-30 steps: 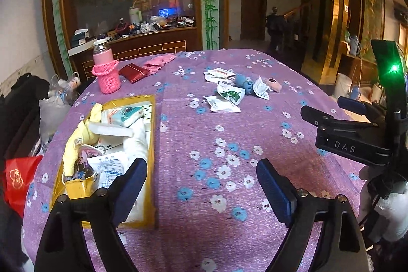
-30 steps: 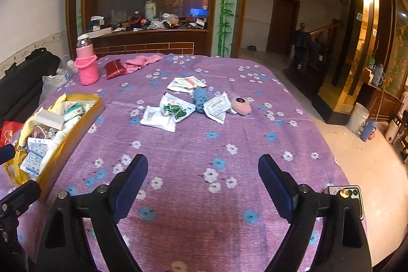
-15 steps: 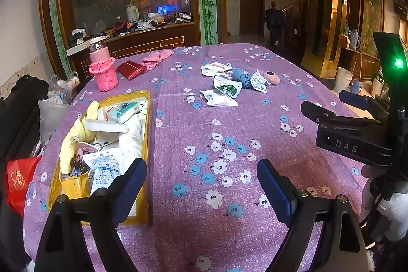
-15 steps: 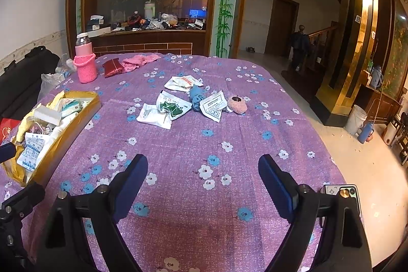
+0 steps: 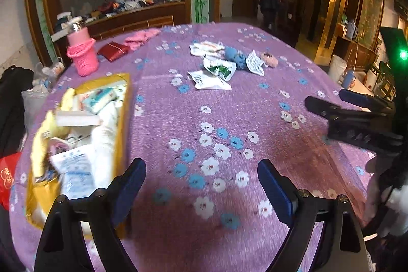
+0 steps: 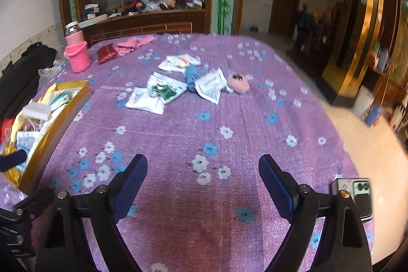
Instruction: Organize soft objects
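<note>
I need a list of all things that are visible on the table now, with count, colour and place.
tablecloth: one, purple with flowers, covers table
packets: several, white and green, centre
blue soft item: one, among packets
pink round item: one, right of packets
pink bottle: one, far left
red pouch: one, beside bottle
pink cloth: one, far edge
yellow box: one, full, left side
phone: one, near right edge
left tongs: open, empty
right tongs: open, empty

A pink bottle (image 6: pixel 75 50) is standing at the far left of the purple flower cloth (image 6: pixel 193 134). A red wallet (image 6: pixel 105 52) is lying just right of it. A phone (image 6: pixel 357 195) is lying at the near right edge. A person (image 6: pixel 304 26) is standing far away by the door (image 6: pixel 284 7).
</note>
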Demonstrator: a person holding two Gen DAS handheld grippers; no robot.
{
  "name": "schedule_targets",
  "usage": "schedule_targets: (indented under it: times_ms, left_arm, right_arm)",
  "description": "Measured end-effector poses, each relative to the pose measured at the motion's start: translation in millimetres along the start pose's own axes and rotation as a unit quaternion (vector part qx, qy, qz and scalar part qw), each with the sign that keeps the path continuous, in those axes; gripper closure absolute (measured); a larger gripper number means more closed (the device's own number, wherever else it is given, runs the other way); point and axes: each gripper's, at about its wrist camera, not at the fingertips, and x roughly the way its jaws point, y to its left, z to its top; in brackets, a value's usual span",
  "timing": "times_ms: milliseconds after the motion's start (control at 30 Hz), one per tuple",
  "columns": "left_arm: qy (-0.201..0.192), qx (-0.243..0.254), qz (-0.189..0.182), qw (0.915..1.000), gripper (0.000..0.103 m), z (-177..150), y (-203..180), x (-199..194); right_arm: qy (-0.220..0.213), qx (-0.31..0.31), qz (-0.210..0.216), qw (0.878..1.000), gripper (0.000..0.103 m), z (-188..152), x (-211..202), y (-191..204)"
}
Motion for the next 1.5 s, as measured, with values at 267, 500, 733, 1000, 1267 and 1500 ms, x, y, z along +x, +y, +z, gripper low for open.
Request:
schedule_targets:
  times_ms: [267, 500, 733, 1000, 1267, 1500]
  left_arm:
    - [0.062, -0.013, -0.030, 0.9975, 0.012, 8.8, -9.1, 67.3]
    - [0.081, -0.034, -0.032, 0.9956, 0.009, 1.1, -8.8, 90.7]
    - [0.086, -0.026, -0.047, 0.9948, 0.001, -0.1, -11.0, 93.2]
    - [0.098, 0.004, -0.026, 0.9948, 0.001, 0.7, -19.9, 98.3]
    - [0.102, 0.012, -0.022, 0.9944, 0.001, 0.0, -21.1, 99.6]
    - [0.102, 0.013, -0.023, 0.9944, 0.001, -0.2, -20.6, 99.3]
  right_arm:
    - [0.054, 0.074, 0.011, 0.996, 0.015, 20.3, 26.1, -44.3]
    - [0.032, 0.043, 0.084, 0.995, 0.015, 45.2, 19.0, -4.2]
    - [0.039, 0.042, 0.029, 0.998, 0.015, 23.6, 28.9, -12.6]
    - [0.024, 0.019, -0.007, 1.000, 0.015, 24.3, 28.2, -18.6]
    - [0.033, -0.014, -0.024, 0.999, 0.015, 31.4, 25.7, -7.5]
    - [0.002, -0.086, 0.048, 0.995, 0.015, 81.4, -6.2, 53.6]
